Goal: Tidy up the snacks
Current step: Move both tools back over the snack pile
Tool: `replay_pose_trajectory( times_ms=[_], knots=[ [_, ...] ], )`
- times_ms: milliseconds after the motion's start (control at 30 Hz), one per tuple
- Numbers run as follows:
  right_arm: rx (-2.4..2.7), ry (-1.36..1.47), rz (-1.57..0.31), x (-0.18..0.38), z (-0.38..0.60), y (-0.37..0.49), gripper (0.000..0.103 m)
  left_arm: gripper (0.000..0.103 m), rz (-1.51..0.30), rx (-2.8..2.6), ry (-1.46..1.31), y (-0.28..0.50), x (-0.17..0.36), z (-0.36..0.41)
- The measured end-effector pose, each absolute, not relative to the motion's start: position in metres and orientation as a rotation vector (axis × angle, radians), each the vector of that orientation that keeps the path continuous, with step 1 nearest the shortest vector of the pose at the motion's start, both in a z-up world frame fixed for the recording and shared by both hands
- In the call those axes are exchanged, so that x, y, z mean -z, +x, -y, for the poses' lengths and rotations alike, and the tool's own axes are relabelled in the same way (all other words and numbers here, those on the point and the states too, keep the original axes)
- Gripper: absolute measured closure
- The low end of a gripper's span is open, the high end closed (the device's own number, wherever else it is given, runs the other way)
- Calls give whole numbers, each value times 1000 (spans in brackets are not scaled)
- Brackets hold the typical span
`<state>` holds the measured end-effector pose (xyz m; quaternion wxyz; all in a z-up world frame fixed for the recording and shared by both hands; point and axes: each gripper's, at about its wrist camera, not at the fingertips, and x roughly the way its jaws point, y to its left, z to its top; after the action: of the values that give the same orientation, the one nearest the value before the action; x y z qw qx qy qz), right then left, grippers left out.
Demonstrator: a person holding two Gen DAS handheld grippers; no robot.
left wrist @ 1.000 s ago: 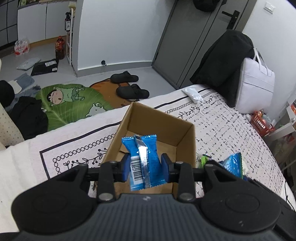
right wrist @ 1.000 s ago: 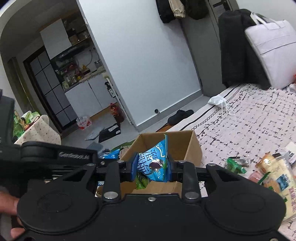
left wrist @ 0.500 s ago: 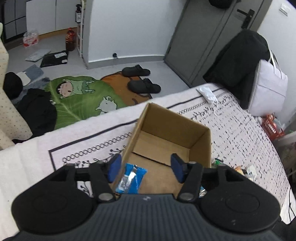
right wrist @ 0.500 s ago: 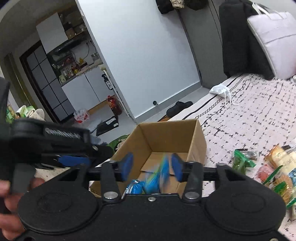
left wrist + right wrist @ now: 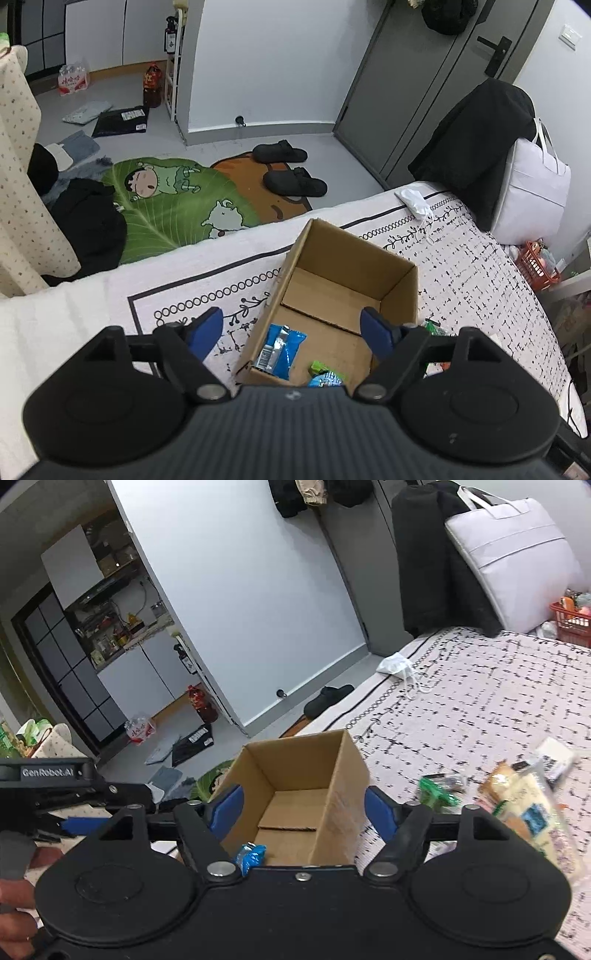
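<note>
An open cardboard box [image 5: 400, 291] [image 5: 347, 775] sits on the patterned bed cover. On its floor lie a blue snack packet [image 5: 280, 349] [image 5: 251, 856] and a blue and green packet [image 5: 327, 374]. My left gripper [image 5: 291, 328] hovers above the box's near end, its jaws opening and nothing between the pads. My right gripper [image 5: 308, 810] hangs over the box too, jaws opening and empty. The left gripper's black body [image 5: 48, 786] shows at the left of the right wrist view, held by a hand [image 5: 14, 904].
Several loose snack packets [image 5: 524, 805] and a green packet [image 5: 436, 790] lie on the bed cover [image 5: 480, 266] right of the box. A face mask [image 5: 415, 199] lies farther back. A white bag [image 5: 532, 188], black coat [image 5: 472, 147] and red basket [image 5: 535, 266] stand beyond. Slippers [image 5: 291, 184] and clutter cover the floor.
Both grippers opened and let go of their packets, which fell into the box. The left gripper rose and drew back a little from the box.
</note>
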<state>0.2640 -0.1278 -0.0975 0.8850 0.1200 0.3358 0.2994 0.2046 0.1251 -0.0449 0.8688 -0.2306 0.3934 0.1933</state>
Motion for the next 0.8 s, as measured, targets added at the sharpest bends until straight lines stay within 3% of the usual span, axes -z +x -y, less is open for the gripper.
replay_pose_trajectory(
  times_ms=[167, 233, 367, 433, 567, 800],
  knots=[
    [-576, 205, -752, 89, 143, 258, 20, 21, -818, -401, -465, 199, 36, -116],
    [-561, 199, -777, 87, 149, 255, 12, 21, -819, -392, -455, 196, 34, -110],
    [-509, 165, -807, 81, 162, 250, 5, 6, -821, -365, -412, 189, 33, -90],
    [-500, 162, -806, 77, 170, 249, 2, 5, -829, -353, -409, 187, 34, -80],
    [-504, 173, -784, 63, 192, 246, 0, 0, -824, -332, -387, 183, 32, -62],
    [-487, 159, -767, 51, 226, 242, 0, 0, -821, -262, -351, 181, 26, -29]
  ],
)
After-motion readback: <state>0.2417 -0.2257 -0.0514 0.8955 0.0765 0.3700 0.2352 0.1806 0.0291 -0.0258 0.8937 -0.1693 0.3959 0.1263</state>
